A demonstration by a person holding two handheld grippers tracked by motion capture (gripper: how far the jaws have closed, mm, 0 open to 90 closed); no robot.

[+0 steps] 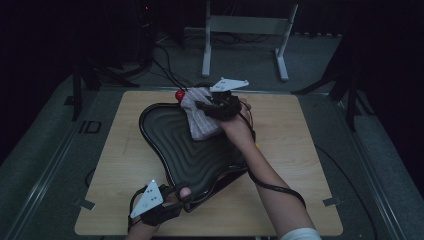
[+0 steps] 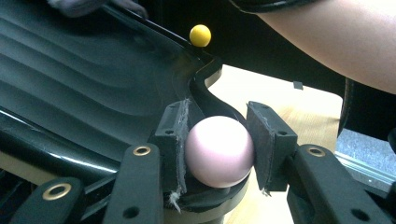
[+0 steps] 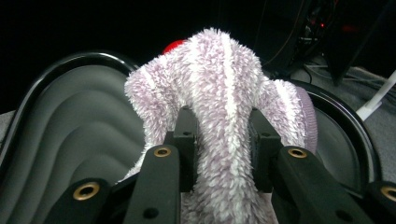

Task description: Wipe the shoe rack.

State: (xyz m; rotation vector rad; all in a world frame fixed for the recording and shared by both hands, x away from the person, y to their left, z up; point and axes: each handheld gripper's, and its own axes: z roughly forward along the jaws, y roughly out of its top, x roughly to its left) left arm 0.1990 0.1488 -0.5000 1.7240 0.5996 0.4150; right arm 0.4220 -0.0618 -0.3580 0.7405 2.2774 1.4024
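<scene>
A black tray (image 1: 190,155) with wavy ridges lies on the wooden table (image 1: 295,150). My left gripper (image 1: 182,196) is at its near edge, shut on a pale pink ball (image 2: 219,150) that sits at the tray's rim (image 2: 205,88). Its pads (image 2: 175,135) press both sides of the ball. My right gripper (image 1: 202,106) hangs over the tray's far part, shut on a fluffy purple-and-white striped cloth (image 1: 202,122). In the right gripper view the cloth (image 3: 224,93) bunches up between the jaws and hides what is under it.
A red ball (image 1: 179,95) stands at the tray's far rim, just behind the cloth. A yellow ball (image 2: 200,35) sits on another part of the rim. The right forearm (image 1: 270,185) crosses the tray's right side. A white metal frame (image 1: 245,30) stands beyond the table.
</scene>
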